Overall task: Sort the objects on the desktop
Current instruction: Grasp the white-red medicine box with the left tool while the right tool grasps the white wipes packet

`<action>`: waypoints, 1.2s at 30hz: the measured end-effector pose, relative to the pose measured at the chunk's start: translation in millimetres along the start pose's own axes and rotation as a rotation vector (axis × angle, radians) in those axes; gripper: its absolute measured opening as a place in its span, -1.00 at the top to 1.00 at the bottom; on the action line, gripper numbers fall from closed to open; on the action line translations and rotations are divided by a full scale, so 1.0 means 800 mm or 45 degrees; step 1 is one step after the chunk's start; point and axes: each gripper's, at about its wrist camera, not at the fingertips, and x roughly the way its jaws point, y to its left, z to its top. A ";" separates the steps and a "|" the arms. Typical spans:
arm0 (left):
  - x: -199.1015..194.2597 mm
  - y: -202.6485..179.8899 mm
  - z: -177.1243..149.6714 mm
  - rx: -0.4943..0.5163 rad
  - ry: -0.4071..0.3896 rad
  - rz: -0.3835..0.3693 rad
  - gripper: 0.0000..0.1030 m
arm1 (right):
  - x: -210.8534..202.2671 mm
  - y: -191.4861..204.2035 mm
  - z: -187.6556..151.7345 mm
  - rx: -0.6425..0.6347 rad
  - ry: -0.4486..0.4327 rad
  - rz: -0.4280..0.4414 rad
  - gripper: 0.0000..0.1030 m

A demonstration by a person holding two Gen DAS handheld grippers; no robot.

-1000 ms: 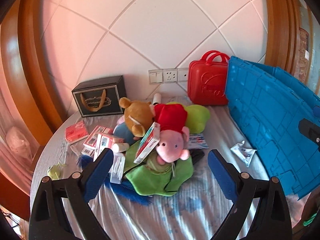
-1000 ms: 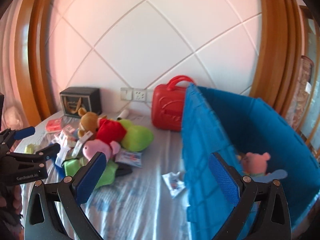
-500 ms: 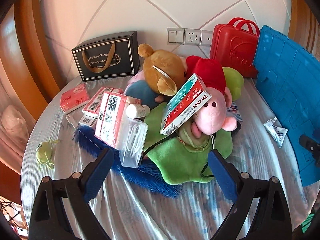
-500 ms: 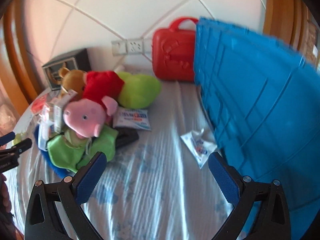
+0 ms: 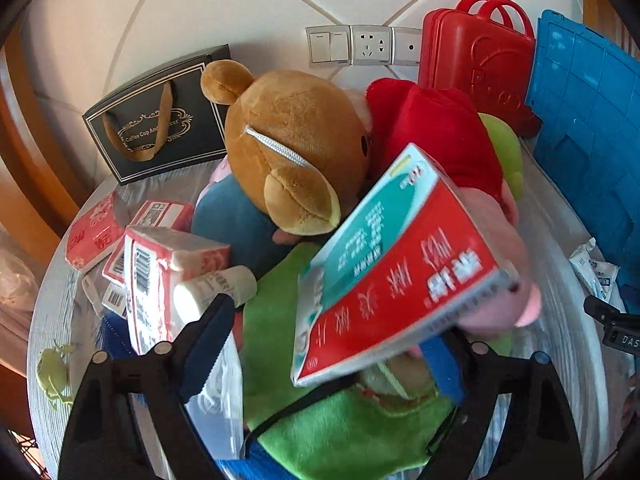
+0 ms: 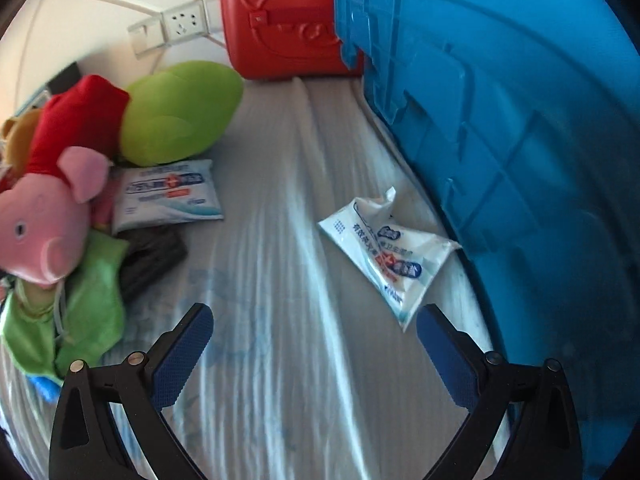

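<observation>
Left wrist view: left gripper (image 5: 328, 340), jaws closing, straddles a red-and-teal medicine box (image 5: 396, 276) leaning on the plush pile (image 5: 296, 152); light, stiff card, best pinched across its flat faces. It looms closer than before.

Right wrist view: right gripper (image 6: 314, 348), fingers wide and empty, has dropped toward a crumpled wipe packet (image 6: 386, 248) beside the blue crate (image 6: 520, 120).

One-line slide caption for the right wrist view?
Open right hand-held gripper above striped cloth, white wipes packet ahead beside the blue crate.

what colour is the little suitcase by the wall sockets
Red all over, handles included. It shows best in the left wrist view.
</observation>
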 end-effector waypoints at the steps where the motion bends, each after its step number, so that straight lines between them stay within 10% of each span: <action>1: 0.007 0.000 0.004 -0.002 0.005 -0.007 -0.51 | 0.012 0.001 0.004 -0.004 0.008 -0.022 -1.00; 12: 0.018 -0.007 0.020 0.000 -0.011 -0.100 0.58 | 0.097 -0.014 0.035 -0.023 -0.014 -0.194 -1.00; 14: 0.015 -0.007 0.017 -0.004 -0.007 -0.107 0.63 | 0.096 -0.016 0.034 -0.022 -0.017 -0.190 -0.94; 18: 0.000 -0.006 0.006 -0.013 -0.003 -0.095 0.64 | 0.080 -0.011 0.026 -0.053 -0.049 -0.199 0.09; 21: -0.017 -0.004 -0.003 -0.016 -0.008 -0.081 0.64 | 0.066 -0.010 0.020 -0.051 -0.040 -0.137 0.42; 36: -0.138 0.006 -0.044 -0.068 -0.111 -0.020 0.64 | -0.086 0.046 -0.023 -0.201 -0.216 0.151 0.57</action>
